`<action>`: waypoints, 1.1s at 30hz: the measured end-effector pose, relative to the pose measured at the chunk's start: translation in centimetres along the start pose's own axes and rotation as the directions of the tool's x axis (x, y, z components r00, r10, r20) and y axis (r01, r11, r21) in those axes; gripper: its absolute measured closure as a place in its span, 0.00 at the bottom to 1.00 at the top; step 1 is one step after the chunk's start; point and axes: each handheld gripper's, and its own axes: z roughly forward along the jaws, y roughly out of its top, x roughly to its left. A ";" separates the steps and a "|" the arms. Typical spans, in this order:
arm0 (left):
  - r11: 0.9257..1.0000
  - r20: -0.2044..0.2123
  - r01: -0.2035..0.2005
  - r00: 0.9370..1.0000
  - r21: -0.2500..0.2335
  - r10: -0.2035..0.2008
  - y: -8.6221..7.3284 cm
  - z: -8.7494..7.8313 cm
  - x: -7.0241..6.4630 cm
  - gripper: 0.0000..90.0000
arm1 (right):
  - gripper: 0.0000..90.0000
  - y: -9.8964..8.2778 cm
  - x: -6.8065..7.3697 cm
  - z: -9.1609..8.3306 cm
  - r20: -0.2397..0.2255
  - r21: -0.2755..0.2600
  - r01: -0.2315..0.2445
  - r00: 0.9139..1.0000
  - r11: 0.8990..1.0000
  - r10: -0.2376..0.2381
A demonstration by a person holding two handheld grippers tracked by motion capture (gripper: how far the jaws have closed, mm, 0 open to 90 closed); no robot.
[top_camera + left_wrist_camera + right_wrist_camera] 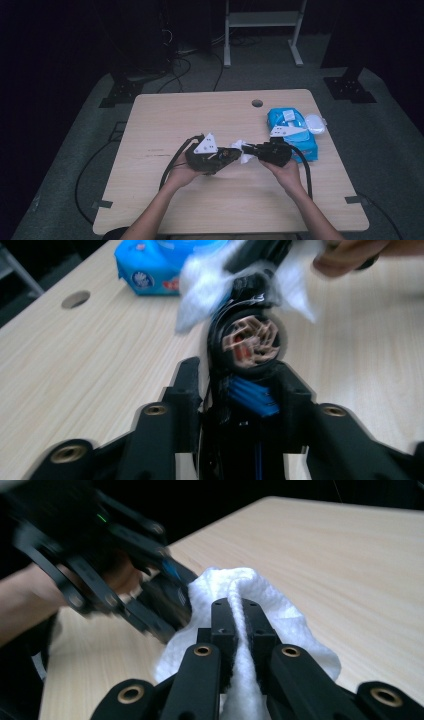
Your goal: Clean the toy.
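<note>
high: overhead, forward-down | claw views: close (sharing white wipe [280,615])

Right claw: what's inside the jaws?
A fold of white wipe is pinched in the right claw, with the rest bunched around and ahead of it. Anything under the cloth is covered.
</note>
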 end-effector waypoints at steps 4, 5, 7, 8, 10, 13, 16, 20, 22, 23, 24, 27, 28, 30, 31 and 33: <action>1.000 0.000 0.011 1.000 -0.013 -0.011 -0.2 -0.1 0.2 0.70 | 0.95 -0.3 -0.2 0.4 0.004 0.019 -0.010 1.000 1.000 0.010; 1.000 0.004 0.018 1.000 -0.018 -0.018 -0.2 -0.1 0.2 0.70 | 0.95 -0.3 -0.2 0.4 0.004 0.016 -0.008 1.000 1.000 0.008; 1.000 0.006 0.021 1.000 -0.015 -0.021 -0.3 -0.2 0.4 0.70 | 0.95 -0.2 0.0 0.3 -0.005 0.002 -0.016 1.000 1.000 0.016; 1.000 0.002 0.019 1.000 -0.010 -0.019 -0.3 -0.1 0.4 0.70 | 0.95 -0.1 0.0 0.2 -0.011 -0.010 -0.014 1.000 1.000 0.014; 1.000 -0.001 0.023 1.000 -0.010 -0.023 -0.4 0.0 0.3 0.70 | 0.95 0.2 0.2 -0.2 -0.033 -0.041 -0.026 0.999 0.999 0.025; 1.000 0.000 0.022 1.000 -0.005 -0.022 -0.3 0.0 0.3 0.70 | 0.95 0.2 0.2 -0.3 -0.045 -0.050 -0.032 0.999 0.998 0.030; 1.000 -0.001 0.020 1.000 -0.005 -0.020 -0.2 -0.1 0.3 0.70 | 0.95 -0.2 -0.2 0.0 -0.038 -0.028 -0.042 0.998 0.999 0.041; 0.999 -0.001 0.036 0.999 -0.029 -0.036 -0.2 -0.4 0.5 0.70 | 0.95 -1.2 -0.9 0.7 -0.027 0.006 -0.070 0.997 0.998 0.070; 0.999 -0.004 0.040 0.999 -0.035 -0.040 -0.2 -0.5 0.5 0.70 | 0.95 -1.8 -1.2 1.1 -0.028 0.032 -0.089 0.996 0.996 0.090; 0.999 -0.003 0.040 0.999 -0.037 -0.040 -0.2 -0.6 0.6 0.70 | 0.95 -2.0 -1.3 1.4 -0.034 0.040 -0.097 0.995 0.994 0.099; 0.998 -0.001 0.041 0.999 -0.037 -0.041 -0.2 -0.6 0.6 0.70 | 0.95 -2.1 -1.3 1.6 -0.041 0.048 -0.106 0.993 0.993 0.108; 0.998 0.006 0.053 0.999 -0.046 -0.053 -0.3 -0.7 0.7 0.70 | 0.95 -2.0 -1.1 1.9 -0.054 0.039 -0.113 0.992 0.993 0.115; 0.997 0.010 0.061 0.998 -0.053 -0.060 -0.3 -0.7 0.8 0.70 | 0.95 -2.0 -1.0 1.9 -0.060 0.035 -0.118 0.991 0.992 0.120; 0.997 0.016 0.063 0.998 -0.054 -0.062 -0.3 -0.6 0.7 0.70 | 0.95 -1.9 -1.1 1.7 -0.079 0.017 -0.135 0.988 0.991 0.135; 0.997 0.016 0.058 0.998 -0.049 -0.057 -0.3 -0.6 0.7 0.70 | 0.95 -1.9 -1.1 1.6 -0.088 0.007 -0.141 0.986 0.990 0.141; 0.997 0.020 0.052 0.998 -0.049 -0.051 -0.2 -0.4 0.6 0.70 | 0.95 -1.7 -1.0 1.4 -0.102 -0.009 -0.152 0.983 0.988 0.150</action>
